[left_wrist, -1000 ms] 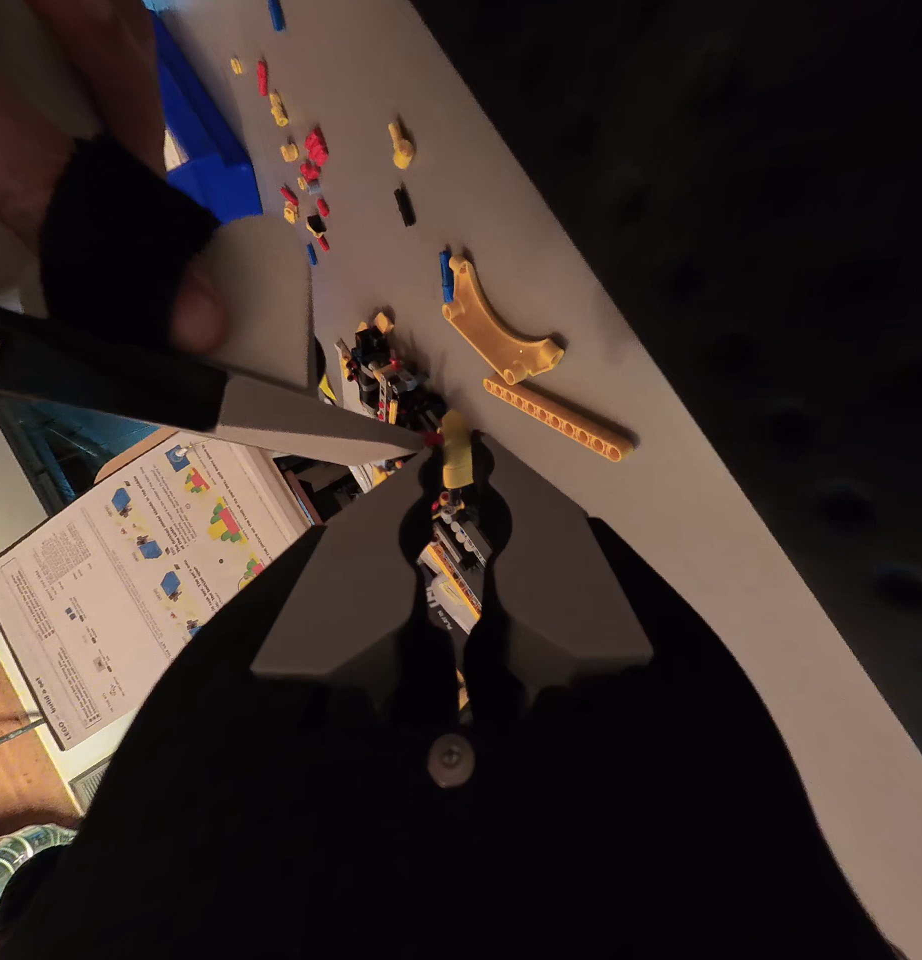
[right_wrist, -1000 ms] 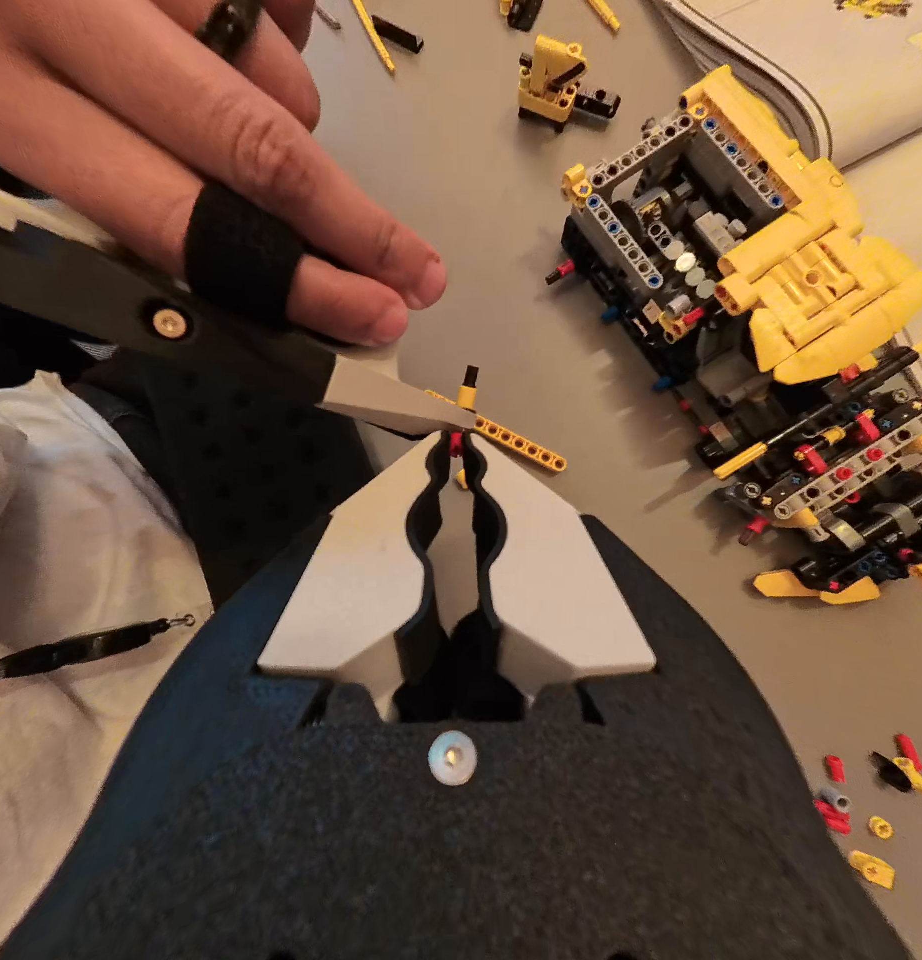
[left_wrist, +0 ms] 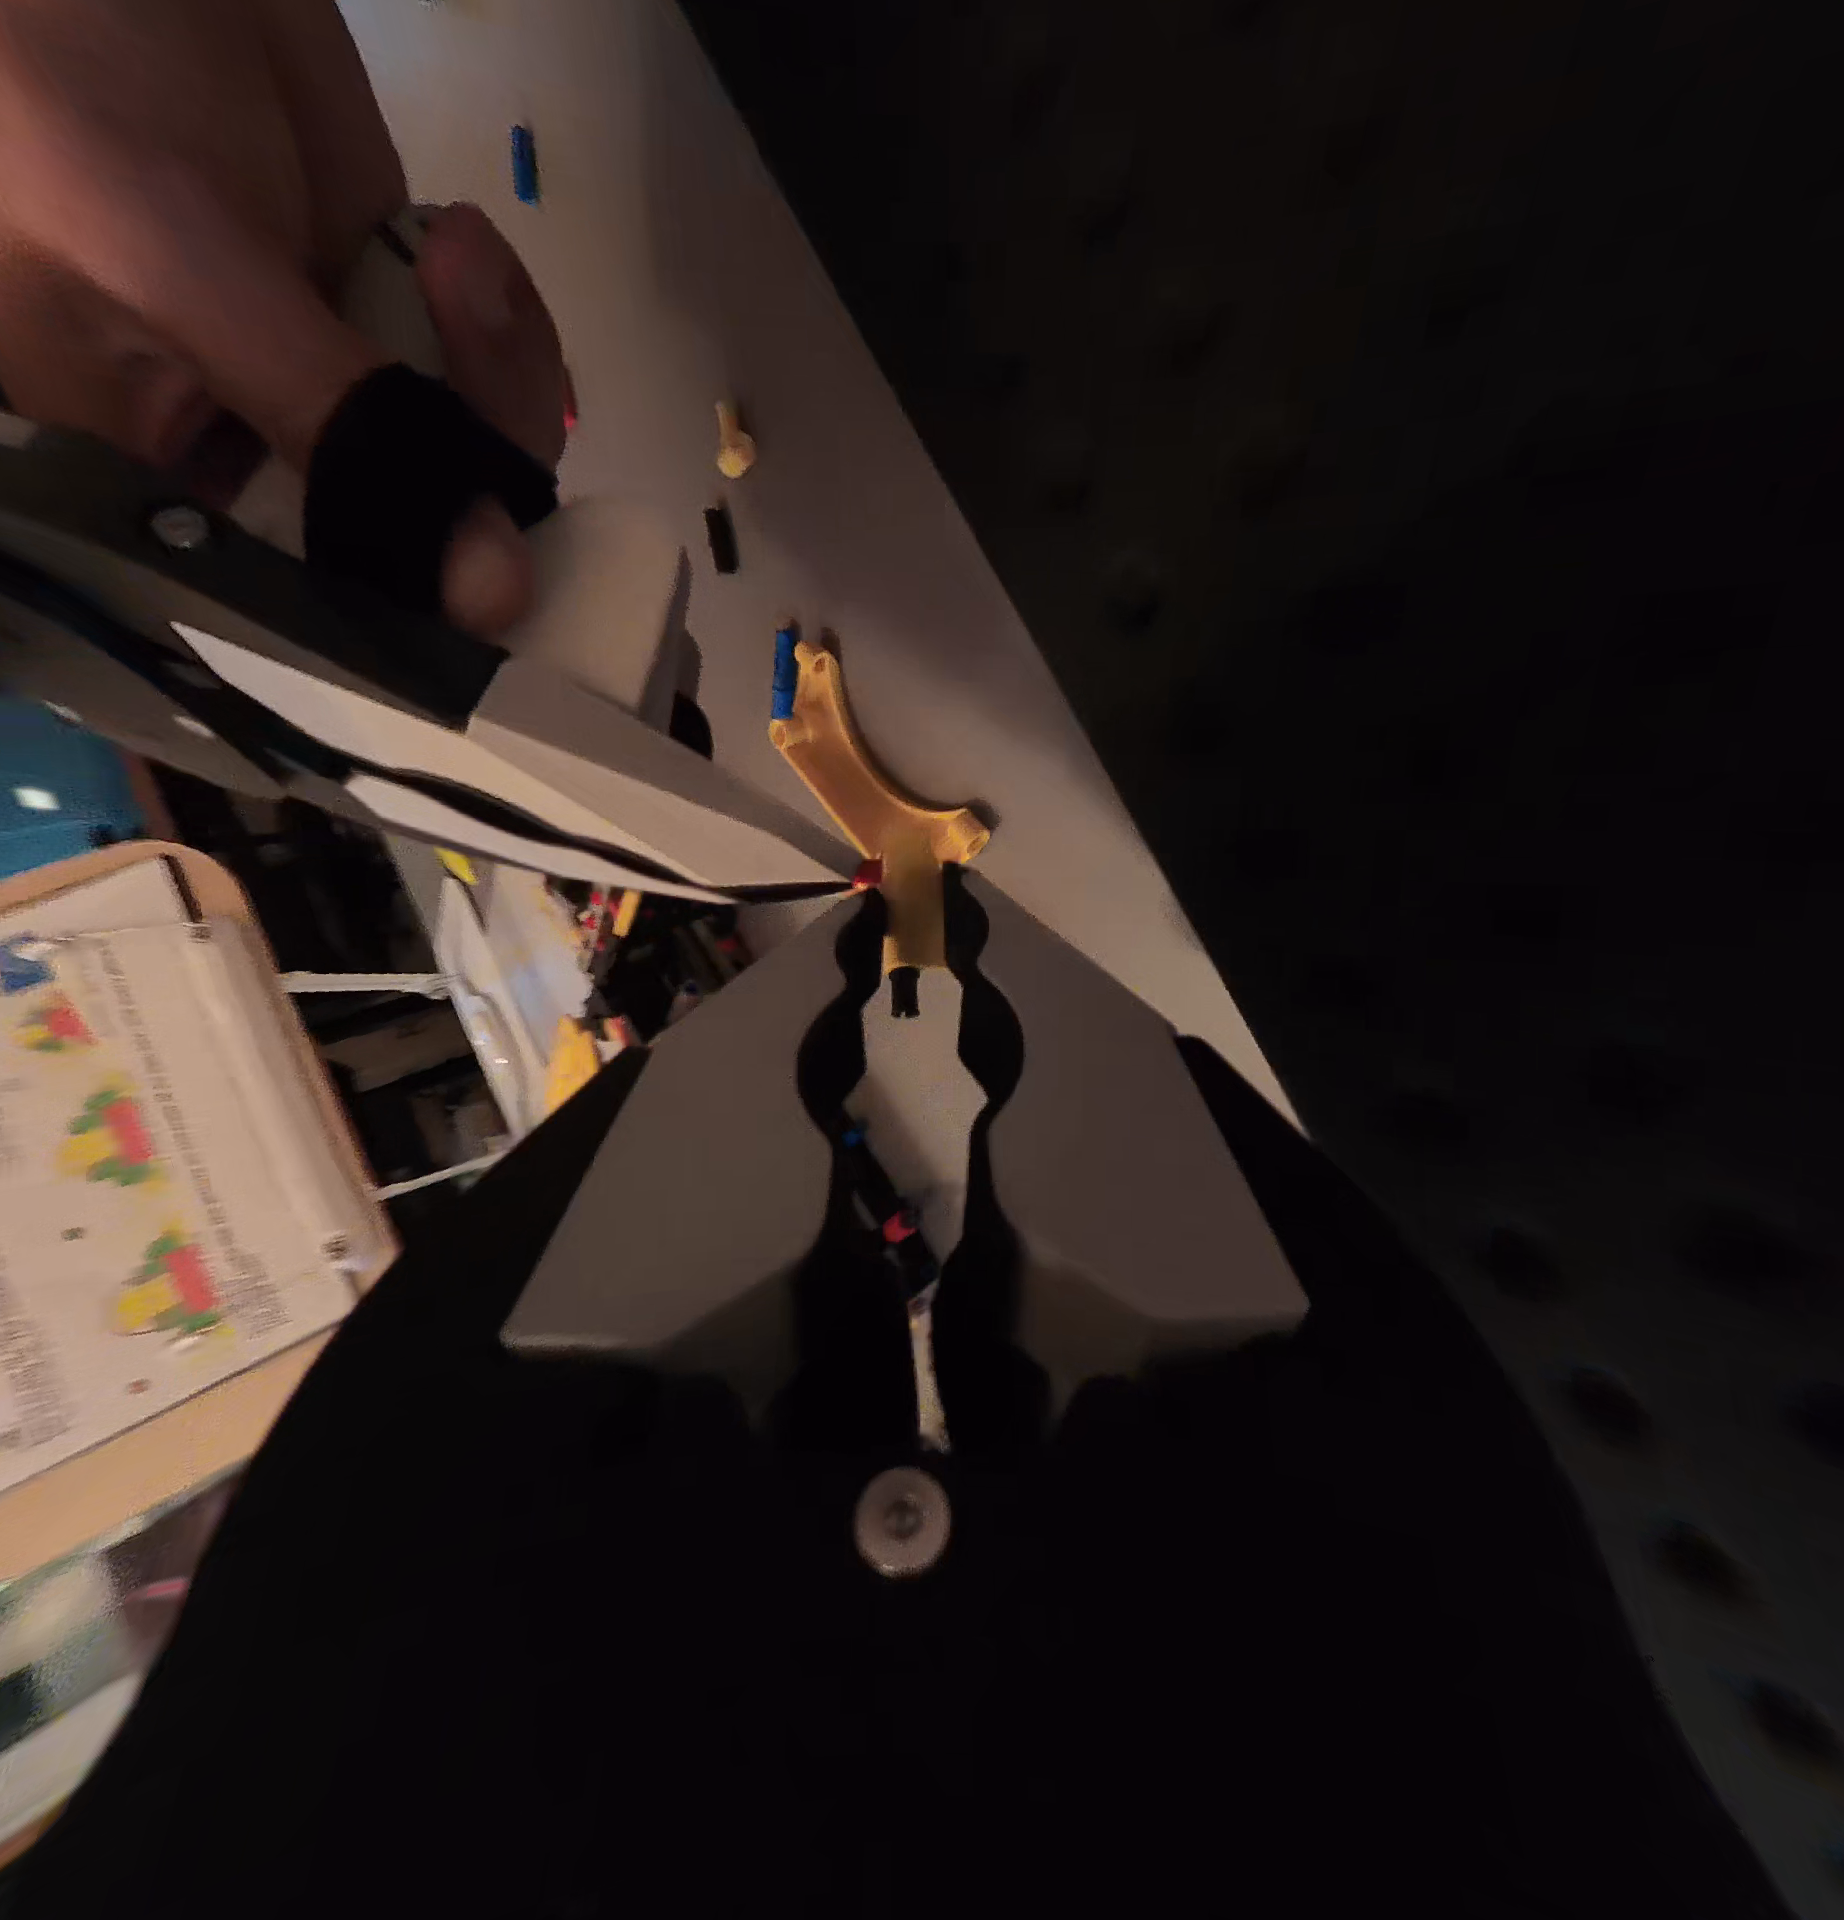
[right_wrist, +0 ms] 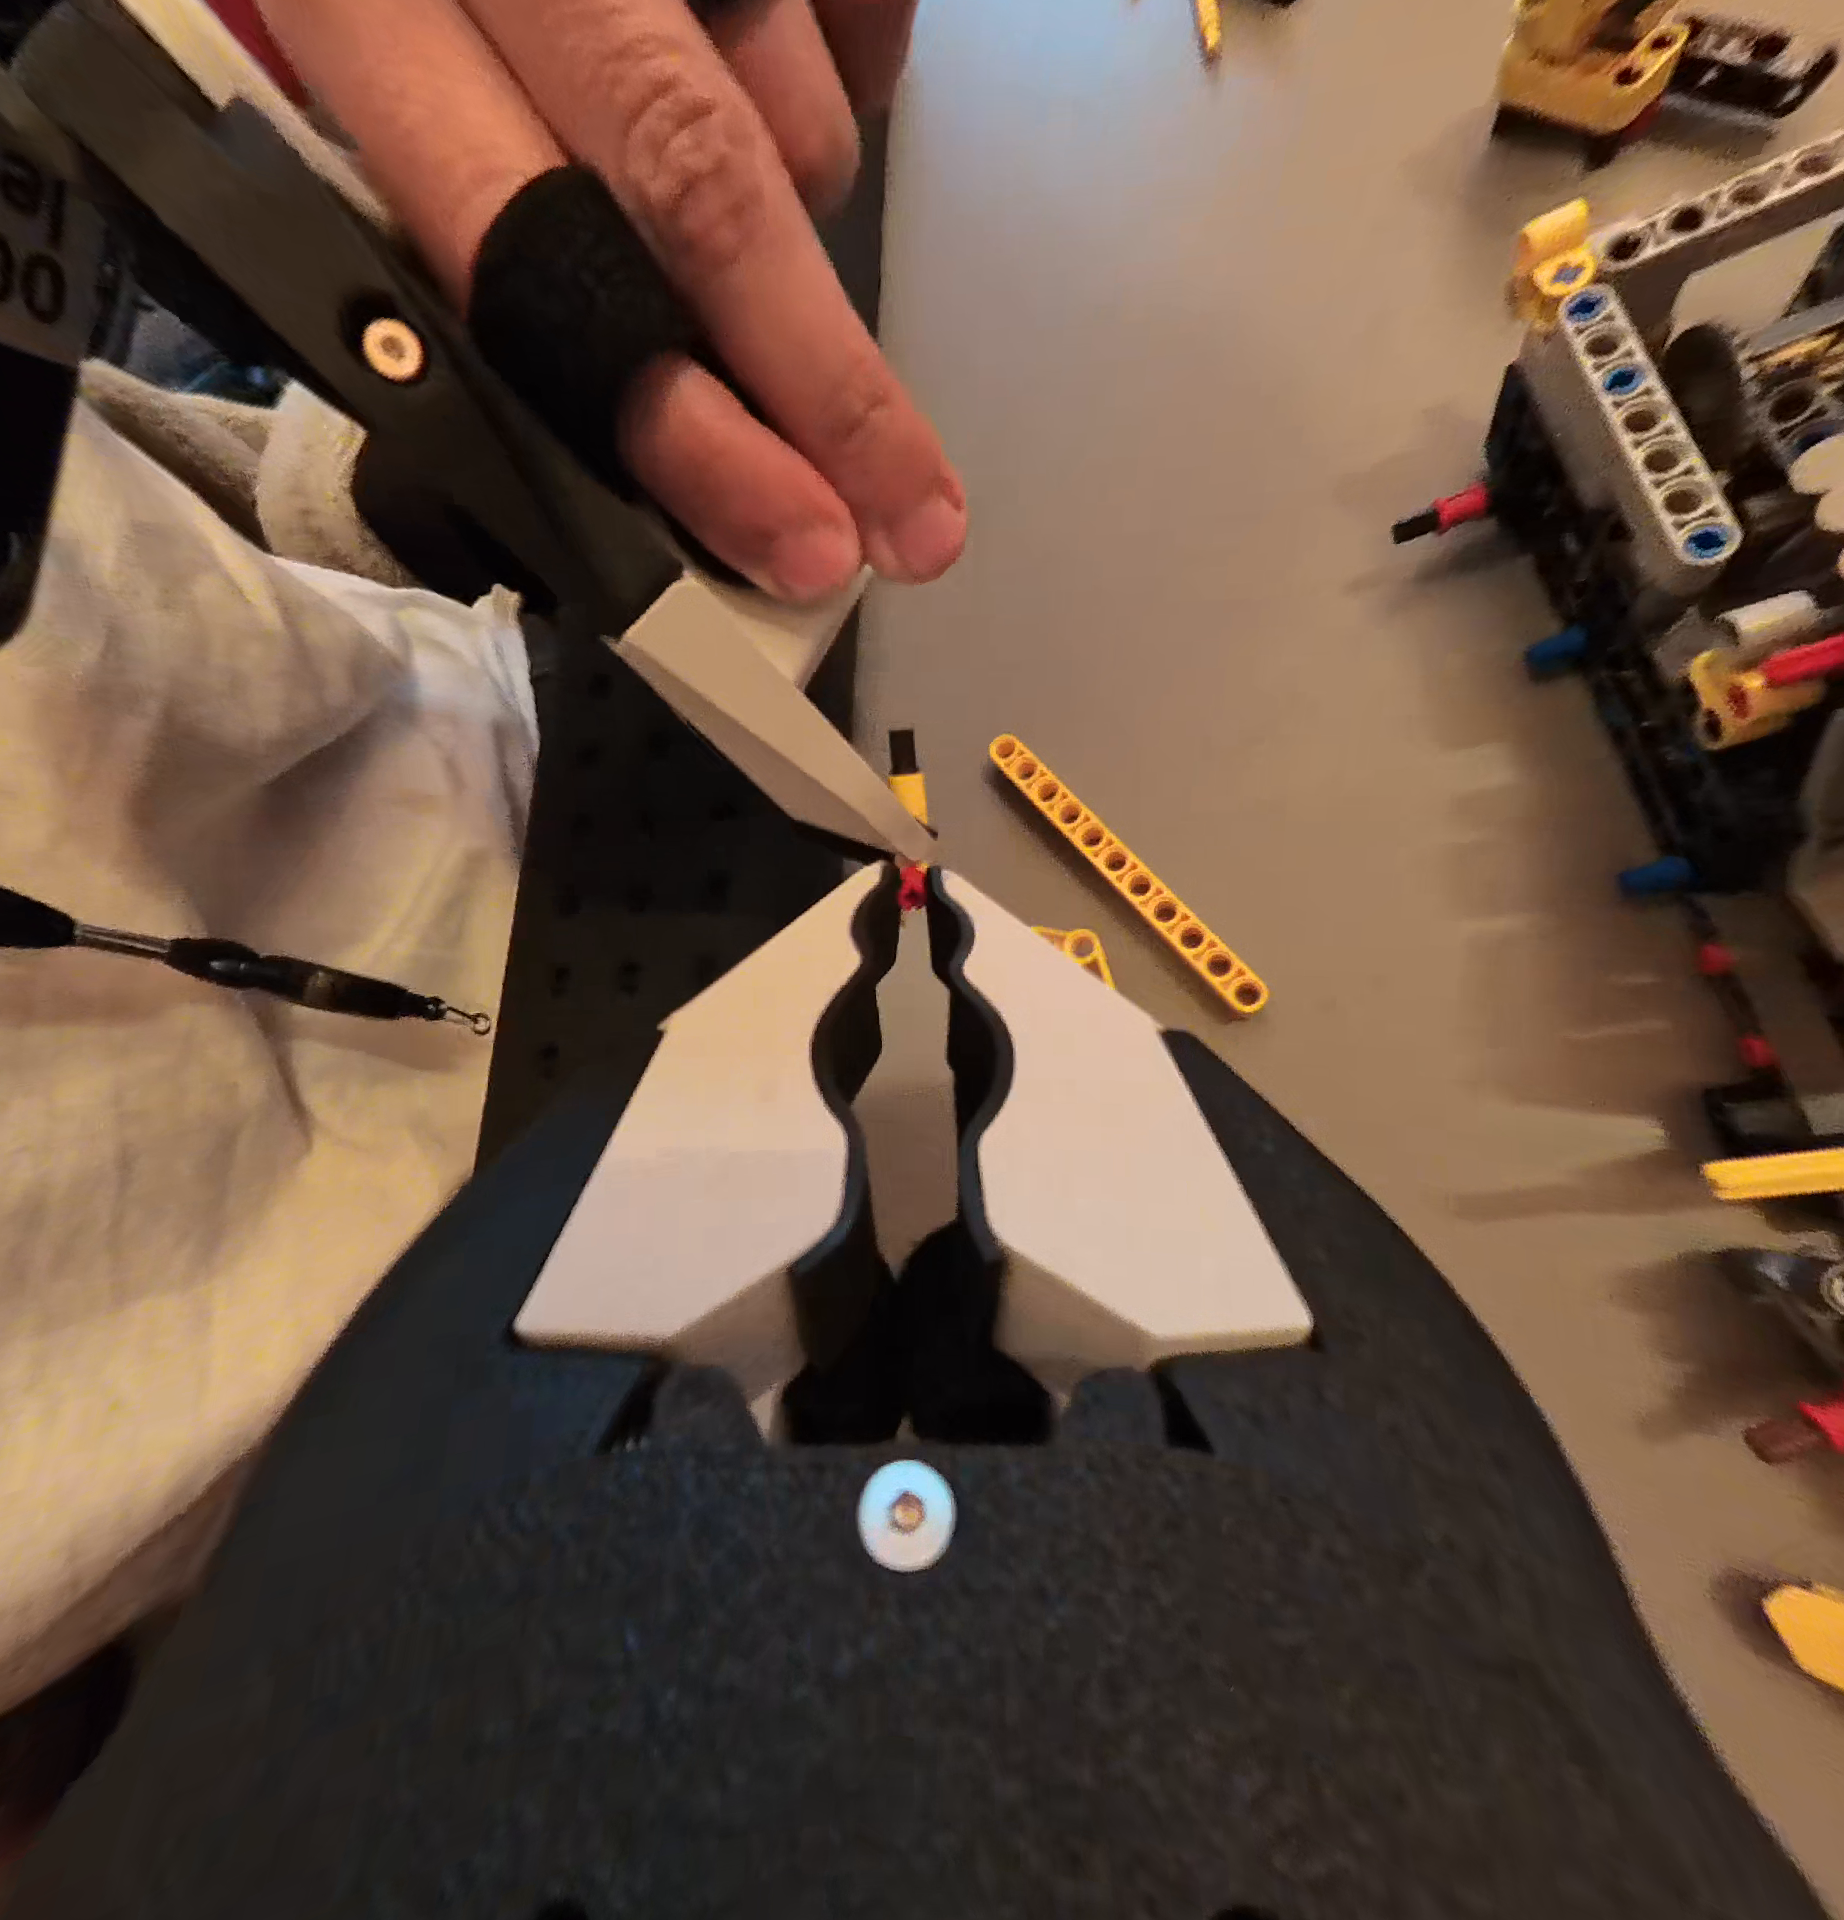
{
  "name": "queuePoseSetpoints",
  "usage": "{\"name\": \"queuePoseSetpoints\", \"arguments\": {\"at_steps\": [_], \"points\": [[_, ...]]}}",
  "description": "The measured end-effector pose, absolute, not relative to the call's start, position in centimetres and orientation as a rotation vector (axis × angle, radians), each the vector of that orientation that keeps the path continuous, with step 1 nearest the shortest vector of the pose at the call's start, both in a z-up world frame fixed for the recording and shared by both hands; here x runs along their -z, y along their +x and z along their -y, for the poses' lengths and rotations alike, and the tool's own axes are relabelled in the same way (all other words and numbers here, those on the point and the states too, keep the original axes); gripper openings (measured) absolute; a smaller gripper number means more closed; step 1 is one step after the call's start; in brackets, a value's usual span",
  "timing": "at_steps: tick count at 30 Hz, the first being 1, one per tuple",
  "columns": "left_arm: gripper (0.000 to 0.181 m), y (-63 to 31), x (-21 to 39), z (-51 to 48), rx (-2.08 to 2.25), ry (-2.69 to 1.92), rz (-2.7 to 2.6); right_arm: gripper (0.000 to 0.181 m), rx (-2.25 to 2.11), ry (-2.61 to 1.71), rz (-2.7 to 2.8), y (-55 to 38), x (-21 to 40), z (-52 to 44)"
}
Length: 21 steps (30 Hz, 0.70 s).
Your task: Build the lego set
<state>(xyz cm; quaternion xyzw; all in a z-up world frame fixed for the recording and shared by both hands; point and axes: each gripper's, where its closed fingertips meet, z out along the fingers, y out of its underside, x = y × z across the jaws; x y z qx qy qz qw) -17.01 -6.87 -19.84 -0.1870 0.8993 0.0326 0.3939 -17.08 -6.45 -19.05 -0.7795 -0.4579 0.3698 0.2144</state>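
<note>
My left gripper (left_wrist: 910, 896) is shut on a small yellow connector (left_wrist: 913, 920) with a black pin at its end. My right gripper (right_wrist: 910, 883) is shut on a small red pin (right_wrist: 910, 894). The two grippers meet tip to tip, with the red pin (left_wrist: 866, 873) against the connector's side. In the right wrist view the connector (right_wrist: 905, 784) sticks up behind the left gripper's fingers (right_wrist: 783, 748). A yellow curved panel (left_wrist: 845, 738) and a long yellow beam (right_wrist: 1126, 873) lie on the grey table (right_wrist: 1157, 416). The part-built yellow and grey model (right_wrist: 1666, 457) stands at the right.
A hand (right_wrist: 710, 260) holds the left gripper. The instruction booklet (left_wrist: 139, 1143) lies at the left. Loose parts lie on the table: a yellow peg (left_wrist: 733, 445), a black piece (left_wrist: 720, 540), a blue pin (left_wrist: 783, 675). The table edge (left_wrist: 1157, 894) runs diagonally beside a dark perforated surface.
Both grippers have shifted together, tips still touching. In the left view the curved panel now sits right behind the tips and the beam is out of sight. Both holds are unchanged.
</note>
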Motion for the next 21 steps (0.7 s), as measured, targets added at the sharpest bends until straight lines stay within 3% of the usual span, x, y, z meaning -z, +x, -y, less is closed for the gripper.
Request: {"name": "queuePoseSetpoints", "arguments": {"at_steps": [2, 4, 8, 13, 21], "points": [[0.011, -16.8, 19.8, 7.1, 0.034, -0.565, -2.285, 0.009, -1.055, -2.149, 1.257, -17.0, 18.7, 6.3], [0.011, -16.7, 19.6, 7.0, 0.129, -0.638, -2.276, 0.025, -1.031, -2.109, 1.234, -16.6, 18.0, 6.0], [0.011, -16.6, 19.1, 6.8, 0.379, -0.809, -2.244, 0.035, -0.845, -1.993, 1.252, -15.4, 17.0, 5.5], [0.011, -16.8, 17.3, 7.3, 0.799, -1.026, -2.2, 0.033, -0.658, -1.836, 1.344, -16.7, 17.0, 6.2], [0.011, -17.0, 15.7, 8.0, 1.02, -1.105, -2.165, 0.028, -0.67, -1.737, 1.3, -17.4, 15.2, 6.2]]}}
